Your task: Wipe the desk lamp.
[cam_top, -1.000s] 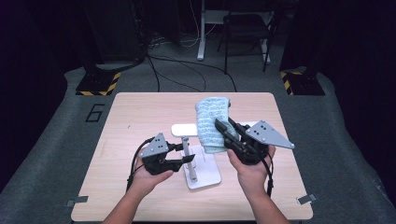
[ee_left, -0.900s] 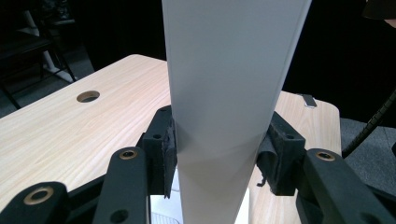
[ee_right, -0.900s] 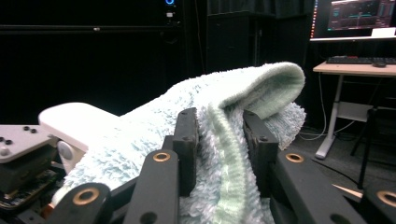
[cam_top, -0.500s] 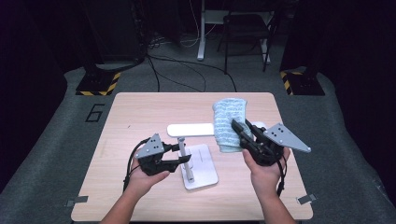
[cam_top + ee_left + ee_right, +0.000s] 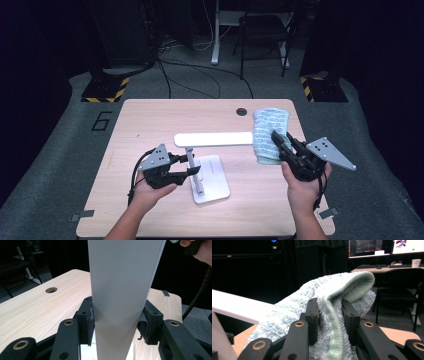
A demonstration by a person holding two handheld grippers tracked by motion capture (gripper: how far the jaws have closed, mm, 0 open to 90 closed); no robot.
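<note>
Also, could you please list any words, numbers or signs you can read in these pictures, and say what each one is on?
"6": a large dark numeral on the grey floor mat, left of the table.
Screens in the background of the right gripper view: contents too blurred to read.
Nothing readable on the lamp or the towel.

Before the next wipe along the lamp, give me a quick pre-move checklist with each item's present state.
1. Left gripper clamped on the lamp post: ok.
2. Right gripper holding the towel: ok, folds pinched between the pads.
3. Towel touching the lamp head: ok, at its right end.
4. Lamp base flat on the table: ok.
5. Towel grip firm enough not to slip: cannot tell.
</note>
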